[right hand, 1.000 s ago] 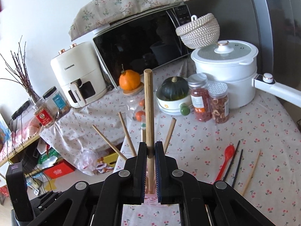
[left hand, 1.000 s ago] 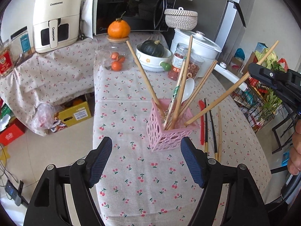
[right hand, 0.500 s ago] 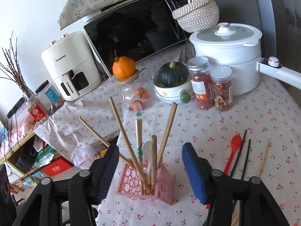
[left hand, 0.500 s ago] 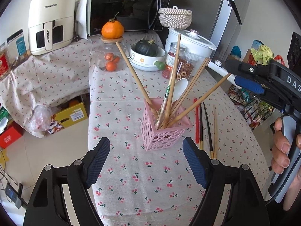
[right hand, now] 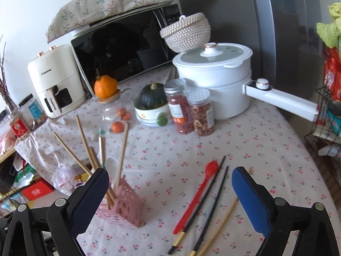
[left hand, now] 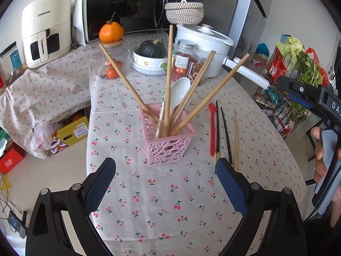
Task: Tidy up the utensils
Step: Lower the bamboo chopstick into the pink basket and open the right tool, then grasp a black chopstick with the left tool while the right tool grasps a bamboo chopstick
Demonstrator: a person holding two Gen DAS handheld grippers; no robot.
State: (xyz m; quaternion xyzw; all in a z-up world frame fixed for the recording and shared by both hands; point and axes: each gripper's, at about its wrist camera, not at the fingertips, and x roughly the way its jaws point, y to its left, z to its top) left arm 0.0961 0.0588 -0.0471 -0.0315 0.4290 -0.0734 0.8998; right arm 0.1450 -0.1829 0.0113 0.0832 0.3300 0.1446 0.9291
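Pink holder [left hand: 168, 147] mid-table, tools [right hand: 170, 192] wide.

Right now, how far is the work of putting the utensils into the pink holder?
Done: several wooden chopsticks and a white spoon stand in the pink openwork plastic holder.
In hand: nothing; the left gripper and the right gripper are open, their jaws just widened.
Left: the red plastic spoon, two black chopsticks and one wooden chopstick lie on the cherry-print tablecloth.
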